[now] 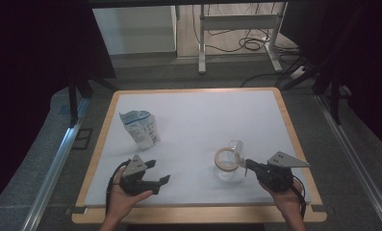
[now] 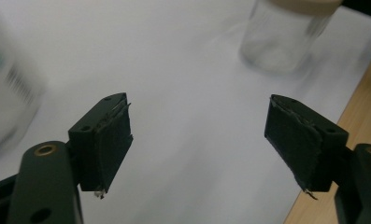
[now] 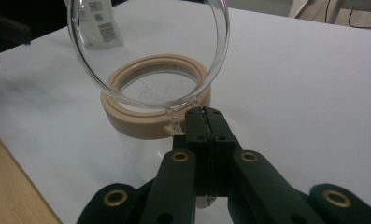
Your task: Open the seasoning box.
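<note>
Right hand-held gripper clamped at the hinge of the clear glass jar's flipped-up lid; left hand-held gripper released, nothing between its pads.

Jar with beige seal ring stands on the white desk right of centre, near the front edge, lid open and tilted upright over the mouth. Left hand-held gripper sits front-left, well apart from the jar. Crumpled white-and-blue paper pouch stands upright behind it, untouched. No earlier frame, so no motion call.
</note>
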### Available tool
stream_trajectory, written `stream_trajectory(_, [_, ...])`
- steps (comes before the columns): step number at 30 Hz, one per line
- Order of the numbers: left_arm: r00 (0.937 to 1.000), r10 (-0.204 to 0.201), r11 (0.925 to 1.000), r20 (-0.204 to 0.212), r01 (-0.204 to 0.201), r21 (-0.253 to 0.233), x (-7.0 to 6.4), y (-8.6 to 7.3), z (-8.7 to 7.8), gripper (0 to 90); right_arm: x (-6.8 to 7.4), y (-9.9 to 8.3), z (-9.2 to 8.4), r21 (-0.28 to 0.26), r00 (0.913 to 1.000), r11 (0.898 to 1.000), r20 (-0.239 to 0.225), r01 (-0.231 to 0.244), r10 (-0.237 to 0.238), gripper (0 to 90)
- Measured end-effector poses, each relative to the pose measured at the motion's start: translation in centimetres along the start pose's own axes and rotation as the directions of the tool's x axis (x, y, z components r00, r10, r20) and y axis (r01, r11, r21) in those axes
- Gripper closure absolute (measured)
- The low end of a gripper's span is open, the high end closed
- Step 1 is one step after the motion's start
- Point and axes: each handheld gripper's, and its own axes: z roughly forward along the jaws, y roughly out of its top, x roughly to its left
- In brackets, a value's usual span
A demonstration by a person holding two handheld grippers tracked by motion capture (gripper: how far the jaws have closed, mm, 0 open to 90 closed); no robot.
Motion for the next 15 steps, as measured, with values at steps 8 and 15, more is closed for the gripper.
stream_trajectory(8, [0.9897,0.106,0.9940,0.097,-0.102,-0.040,-3.5,4.9,4.3,41.4,0.0,0.0,0.0,-0.002,1.0000,1.000,0.000,0.006,-0.006,90.0])
stream_trajectory(15, [0.9841,0.102,0.9948,0.145,-0.101,-0.017,-3.8,5.5,5.7,73.4,0.1,0.0,0.0,0.001,0.9999,1.000,0.004,0.014,-0.014,90.0])
